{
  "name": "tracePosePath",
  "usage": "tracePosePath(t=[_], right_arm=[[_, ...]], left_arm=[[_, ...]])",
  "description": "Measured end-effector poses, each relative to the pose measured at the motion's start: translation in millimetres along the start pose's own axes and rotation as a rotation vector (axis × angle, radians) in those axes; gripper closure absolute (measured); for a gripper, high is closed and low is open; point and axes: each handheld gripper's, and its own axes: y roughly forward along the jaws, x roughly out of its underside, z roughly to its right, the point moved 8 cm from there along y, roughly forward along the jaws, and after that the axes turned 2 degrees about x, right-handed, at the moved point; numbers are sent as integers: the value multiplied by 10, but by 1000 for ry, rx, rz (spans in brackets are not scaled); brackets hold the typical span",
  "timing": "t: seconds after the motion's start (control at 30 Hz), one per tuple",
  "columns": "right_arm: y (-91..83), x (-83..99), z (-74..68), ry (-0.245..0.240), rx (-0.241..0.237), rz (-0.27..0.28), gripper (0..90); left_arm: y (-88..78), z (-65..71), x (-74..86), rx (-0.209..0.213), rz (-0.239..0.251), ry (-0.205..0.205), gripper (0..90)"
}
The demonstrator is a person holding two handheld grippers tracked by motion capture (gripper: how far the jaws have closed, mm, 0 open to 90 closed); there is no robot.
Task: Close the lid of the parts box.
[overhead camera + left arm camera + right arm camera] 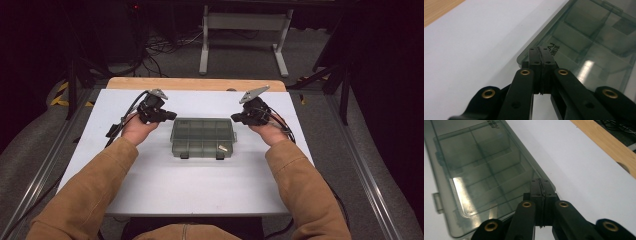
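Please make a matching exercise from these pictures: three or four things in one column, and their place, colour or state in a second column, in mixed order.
Things:
1. left tongs
2. box
3. table top
4. sleeves

Descriptions:
A. white
B. brown
C. shut, left of the box
D. smoky clear, lid closed, divided inside

Pairs: 1-C, 2-D, 3-A, 4-B

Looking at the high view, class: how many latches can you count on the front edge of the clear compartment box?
2. One latch sits toward the left of the box's near edge, the other latch toward the right. Both look closed; any elsewhere may be hidden.
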Motion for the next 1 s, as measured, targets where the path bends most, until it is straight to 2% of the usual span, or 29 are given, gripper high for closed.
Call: tracePosePath(t=[0.33, 0.43, 0.57, 0.73, 1.0], right_arm=[[-58, 97, -221, -28, -45, -29, 900], [-65, 124, -287, -34, -59, -33, 900], [-62, 159, -361, -34, -77, -38, 900], [-18, 199, -450, -48, -97, -61, 900], [16, 248, -505, -57, -99, -82, 900]], left_arm=[[-80, 258, 51, 64, -29, 68, 898], [-82, 316, 87, 76, -34, 72, 898], [-67, 336, 157, 70, -57, 93, 897], [-71, 365, 204, 79, -65, 92, 897], [-52, 427, 258, 95, -90, 105, 897]])
